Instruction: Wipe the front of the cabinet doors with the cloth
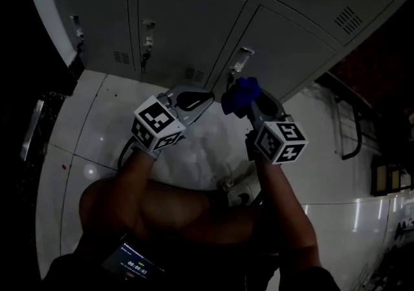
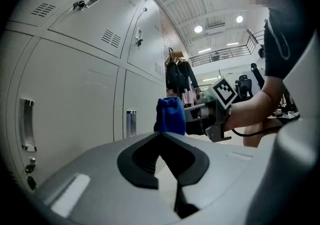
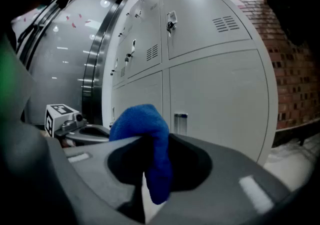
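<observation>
The right gripper [image 1: 254,105] pinches the cloth [image 1: 240,95], bunched outward to meet the doors [image 1: 187,24] ahead, while the left gripper [image 1: 196,99] idles alongside, jaws together, empty.

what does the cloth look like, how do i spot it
Start at the wall of grey cabinet doors, then look just in front of its bottom row. The cloth is the bright blue wad pinched in the right claw; the left claw beside it holds nothing.
</observation>
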`<state>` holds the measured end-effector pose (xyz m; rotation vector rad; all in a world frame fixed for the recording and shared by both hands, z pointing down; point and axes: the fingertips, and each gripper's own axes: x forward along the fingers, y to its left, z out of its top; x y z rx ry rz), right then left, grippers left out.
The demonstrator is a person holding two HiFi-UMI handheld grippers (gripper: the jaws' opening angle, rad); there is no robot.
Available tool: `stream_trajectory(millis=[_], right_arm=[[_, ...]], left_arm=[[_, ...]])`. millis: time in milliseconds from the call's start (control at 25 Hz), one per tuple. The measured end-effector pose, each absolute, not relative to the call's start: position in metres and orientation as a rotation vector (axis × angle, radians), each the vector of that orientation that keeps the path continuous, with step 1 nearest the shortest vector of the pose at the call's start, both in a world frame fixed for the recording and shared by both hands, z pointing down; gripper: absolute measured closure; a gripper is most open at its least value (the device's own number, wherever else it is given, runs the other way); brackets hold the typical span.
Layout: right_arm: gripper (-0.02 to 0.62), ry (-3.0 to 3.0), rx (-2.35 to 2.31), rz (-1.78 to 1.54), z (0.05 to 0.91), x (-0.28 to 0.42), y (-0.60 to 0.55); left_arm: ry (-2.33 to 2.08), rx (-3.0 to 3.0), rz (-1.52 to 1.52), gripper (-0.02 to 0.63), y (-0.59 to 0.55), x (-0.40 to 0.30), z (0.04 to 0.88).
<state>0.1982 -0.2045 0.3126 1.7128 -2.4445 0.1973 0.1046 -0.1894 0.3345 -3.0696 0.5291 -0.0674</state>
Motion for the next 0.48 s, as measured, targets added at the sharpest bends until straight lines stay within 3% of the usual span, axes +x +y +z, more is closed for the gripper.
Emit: stream_trajectory(millis=[480], right_arm=[[0.517, -2.284, 2.040, 0.026, 0.184, 0.204, -0.295]], left_arm=[[0.514, -3.097, -0.012, 0.606, -0.185, 0.094, 0.321]])
